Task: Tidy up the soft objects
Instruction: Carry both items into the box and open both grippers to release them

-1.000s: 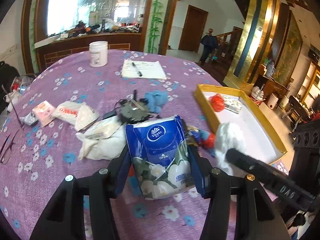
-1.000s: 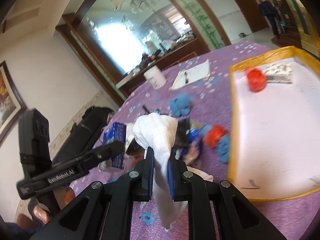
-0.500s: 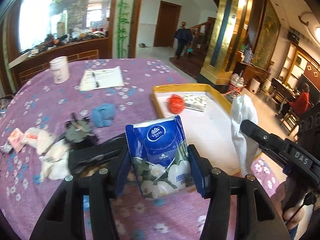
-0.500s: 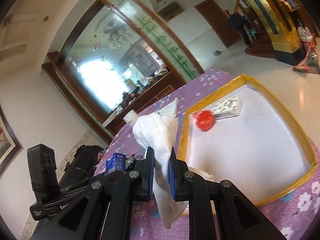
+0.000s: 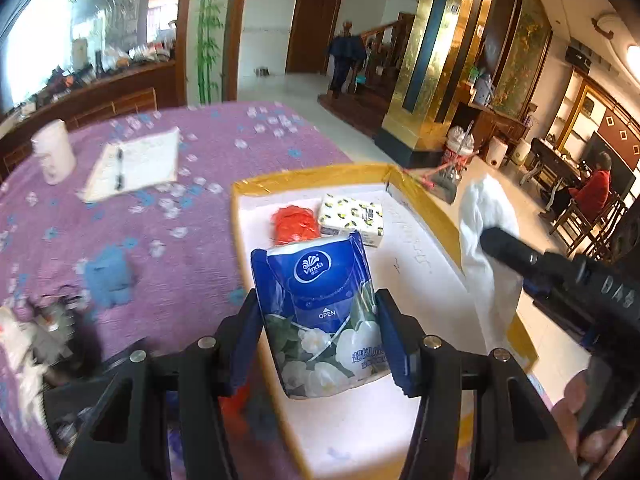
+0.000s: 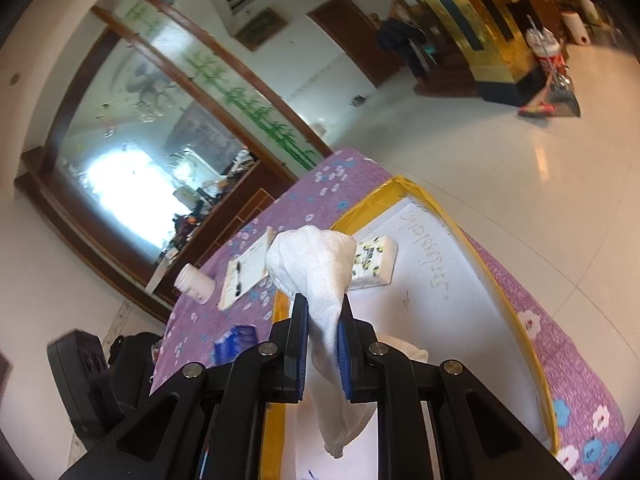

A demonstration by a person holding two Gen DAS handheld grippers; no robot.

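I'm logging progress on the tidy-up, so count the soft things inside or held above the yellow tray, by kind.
Tissue packs: 2, patterned pack in tray, blue pack held.
Red bundle: 1.
White cloth: 1, held.
Total: 4.

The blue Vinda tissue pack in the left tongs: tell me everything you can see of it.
The blue Vinda tissue pack is a soft plastic-wrapped packet: blue top with a white logo and "OPEN" arrow, white flowers on green leaves below. It stands roughly upright, tilted slightly, squeezed at both sides by the blue pads of the left tongs, its wrapper creased at the top. It is held in the air over the near left part of the yellow-rimmed white tray; nothing else appears to touch it.
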